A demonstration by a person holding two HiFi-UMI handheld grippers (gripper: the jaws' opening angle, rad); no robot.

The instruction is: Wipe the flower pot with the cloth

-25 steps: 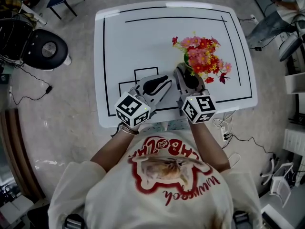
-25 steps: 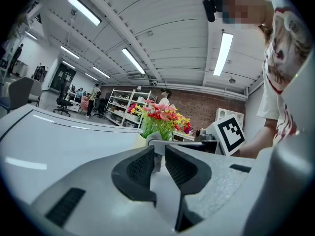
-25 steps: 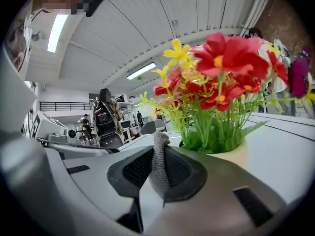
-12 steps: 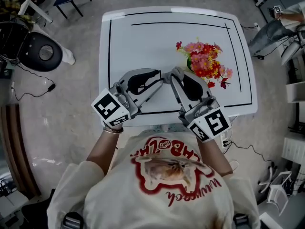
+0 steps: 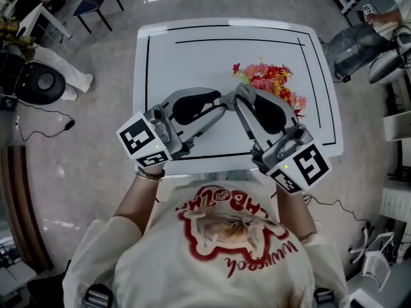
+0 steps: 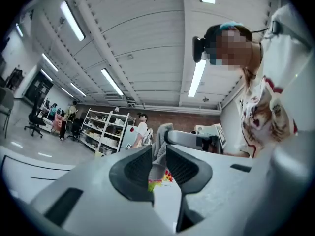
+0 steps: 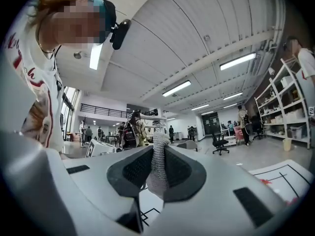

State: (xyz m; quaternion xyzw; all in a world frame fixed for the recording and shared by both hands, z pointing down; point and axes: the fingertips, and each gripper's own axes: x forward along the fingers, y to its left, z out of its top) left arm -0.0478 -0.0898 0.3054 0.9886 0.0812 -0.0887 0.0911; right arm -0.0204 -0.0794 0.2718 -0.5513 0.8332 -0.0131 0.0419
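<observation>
Both grippers are raised above the white table [image 5: 192,56], pointing toward each other with their tips nearly meeting. My left gripper [image 5: 220,102] is shut on a grey knitted cloth [image 6: 157,156], which stands up between its pads. My right gripper [image 5: 239,96] is shut on the same grey cloth [image 7: 158,168]. In the left gripper view the left gripper [image 6: 158,154] faces the right one. In the right gripper view the right gripper [image 7: 158,162] points level. The flower pot's red, pink and yellow flowers [image 5: 270,79] show on the table's right half, behind the right gripper; the pot itself is hidden.
Black lines mark a large rectangle and a small box on the table [image 5: 160,50]. A round black machine [image 5: 40,82] and cables lie on the floor at the left. Shelves [image 6: 101,129] and people stand far off in the room.
Both grippers have risen from the table toward the head camera, spread apart at their cubes, and tilted so their tips meet. The right gripper has lifted away from beside the flowers.
</observation>
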